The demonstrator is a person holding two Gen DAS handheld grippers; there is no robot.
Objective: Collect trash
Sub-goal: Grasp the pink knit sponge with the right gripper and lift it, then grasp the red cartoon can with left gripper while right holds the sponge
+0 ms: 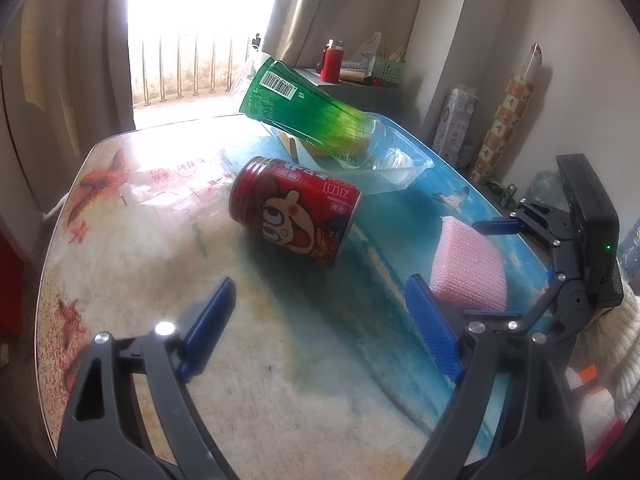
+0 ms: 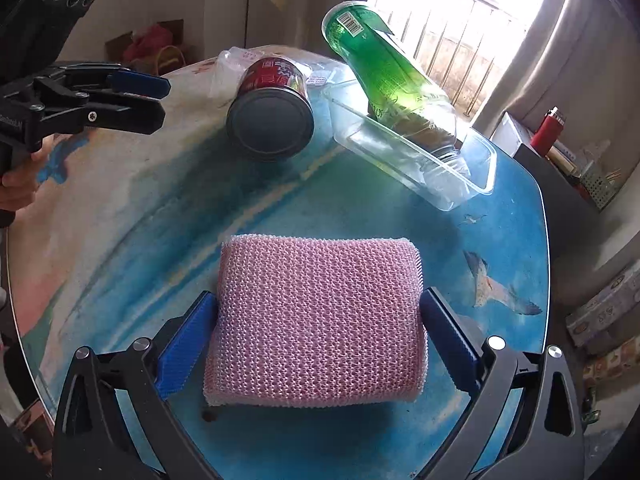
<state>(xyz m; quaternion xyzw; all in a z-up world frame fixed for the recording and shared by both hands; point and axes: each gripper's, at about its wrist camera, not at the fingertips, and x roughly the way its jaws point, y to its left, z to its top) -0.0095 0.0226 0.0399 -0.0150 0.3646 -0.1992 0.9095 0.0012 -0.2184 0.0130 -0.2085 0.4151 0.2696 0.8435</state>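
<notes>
A red can (image 1: 296, 214) lies on its side mid-table; it also shows in the right wrist view (image 2: 272, 114). A green plastic bottle (image 1: 304, 108) leans neck-down in a clear plastic tray (image 1: 404, 168); both also show in the right wrist view, the bottle (image 2: 384, 76) and the tray (image 2: 472, 184). A clear plastic bag (image 1: 168, 188) lies flat behind the can. My left gripper (image 1: 320, 324) is open and empty, short of the can. My right gripper (image 2: 316, 332) is shut on a pink sponge (image 2: 316, 320), just above the table.
The round table (image 1: 160, 280) has a beach print and its edge curves close on all sides. A side table (image 1: 360, 88) with a red flask (image 1: 330, 60) and a basket stands behind. Boxes and a wrapped roll (image 1: 508, 108) lean on the wall at right.
</notes>
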